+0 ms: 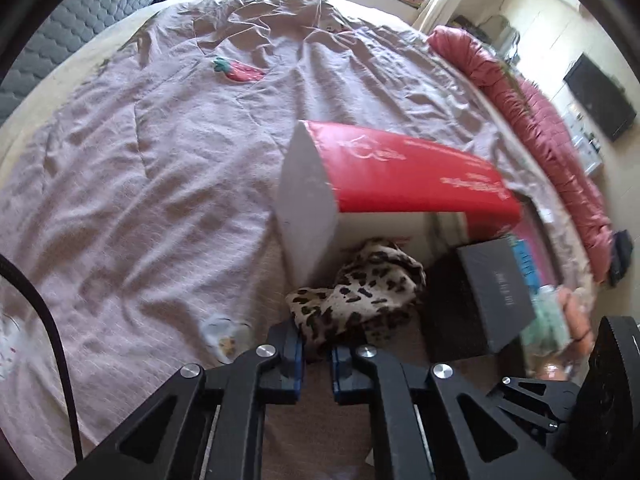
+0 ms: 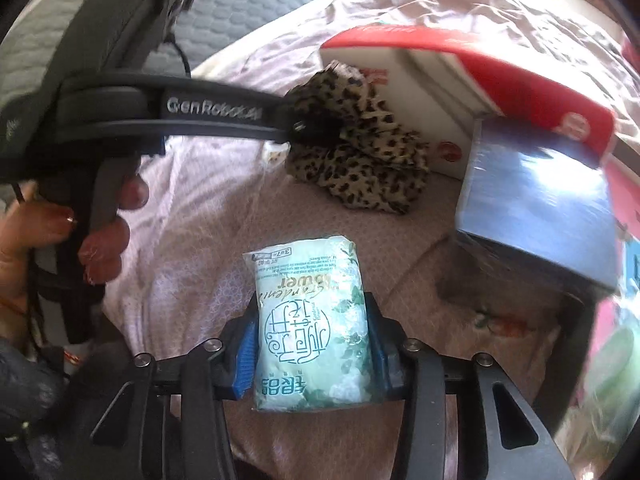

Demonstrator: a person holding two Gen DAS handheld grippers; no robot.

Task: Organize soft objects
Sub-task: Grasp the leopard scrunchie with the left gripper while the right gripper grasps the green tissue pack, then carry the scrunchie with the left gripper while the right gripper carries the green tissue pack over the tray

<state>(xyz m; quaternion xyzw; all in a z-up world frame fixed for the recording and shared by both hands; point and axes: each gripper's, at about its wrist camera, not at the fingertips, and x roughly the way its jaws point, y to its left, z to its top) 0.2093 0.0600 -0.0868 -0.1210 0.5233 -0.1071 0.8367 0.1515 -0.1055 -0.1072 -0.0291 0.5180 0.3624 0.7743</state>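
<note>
Closest to my right wrist camera, the right hand-held gripper was partly closed around a pale green tissue packet, its blue pads pressed against both sides of the wrapper, the packet upright between them and reaching out over the pink bedsheet. On my left camera, the left hand-held gripper was closed down tight, its fingertips pinching the near edge of a leopard-print cloth that lay bunched on the bed. From the right view I saw that same left tool reaching in from the side, a person's hand wrapped round its handle, its tip buried in the leopard cloth. Just beyond the cloth stood a red and white box, its red lid tilted up and the white inside showing, the cloth touching its open front. Beside it, to the right, sat a dark grey box. Farther off, a pink quilt was rolled along the bed's far edge.
</note>
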